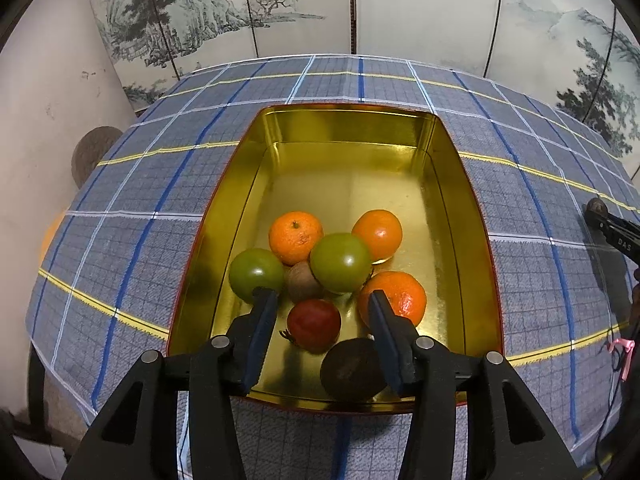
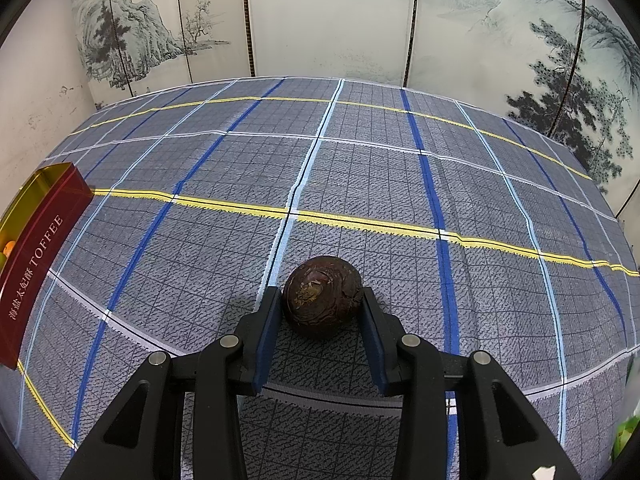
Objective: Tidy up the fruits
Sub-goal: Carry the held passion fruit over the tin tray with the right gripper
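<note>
A gold-lined tin holds three oranges, two green fruits, a red fruit, a small brown fruit and a dark brown fruit. My left gripper is open and empty above the tin's near end. In the right wrist view, my right gripper is shut on a dark brown round fruit, which is at the checked tablecloth. The tin's red side shows at the far left. The right gripper also shows in the left wrist view.
A painted folding screen stands behind the table. A wall is at the left. Something green lies at the right wrist view's lower right edge.
</note>
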Demonstrator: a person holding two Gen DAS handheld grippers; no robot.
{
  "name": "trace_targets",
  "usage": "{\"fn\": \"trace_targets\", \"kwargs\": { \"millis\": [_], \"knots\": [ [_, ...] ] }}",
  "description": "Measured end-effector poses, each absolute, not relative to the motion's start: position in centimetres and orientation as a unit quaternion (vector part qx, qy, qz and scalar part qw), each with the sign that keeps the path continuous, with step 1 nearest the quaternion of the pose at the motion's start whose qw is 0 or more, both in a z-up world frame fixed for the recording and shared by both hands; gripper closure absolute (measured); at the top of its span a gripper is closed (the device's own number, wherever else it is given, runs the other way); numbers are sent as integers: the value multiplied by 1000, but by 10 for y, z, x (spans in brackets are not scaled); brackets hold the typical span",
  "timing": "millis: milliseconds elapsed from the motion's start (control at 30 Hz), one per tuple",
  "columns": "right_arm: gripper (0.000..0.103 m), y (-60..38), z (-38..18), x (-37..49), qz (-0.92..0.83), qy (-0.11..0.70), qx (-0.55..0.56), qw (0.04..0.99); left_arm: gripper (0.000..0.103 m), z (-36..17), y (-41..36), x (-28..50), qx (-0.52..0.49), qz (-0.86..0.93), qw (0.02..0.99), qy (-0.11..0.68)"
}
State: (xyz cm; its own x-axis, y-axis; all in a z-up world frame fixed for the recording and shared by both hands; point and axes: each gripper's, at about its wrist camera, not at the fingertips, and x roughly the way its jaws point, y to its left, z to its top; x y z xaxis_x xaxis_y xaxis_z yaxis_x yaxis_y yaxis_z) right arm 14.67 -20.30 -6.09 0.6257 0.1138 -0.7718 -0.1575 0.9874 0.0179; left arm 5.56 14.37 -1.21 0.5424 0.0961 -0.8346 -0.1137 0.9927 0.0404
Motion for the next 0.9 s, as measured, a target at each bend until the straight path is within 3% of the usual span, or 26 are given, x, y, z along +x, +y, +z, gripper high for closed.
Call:
{"fn": "trace_targets", "kwargs": {
  "millis": [900],
  "knots": [
    [69, -202, -59, 143, 59, 425, -17, 903, 45, 6, 151, 39, -29, 62, 896, 438]
  ]
}}
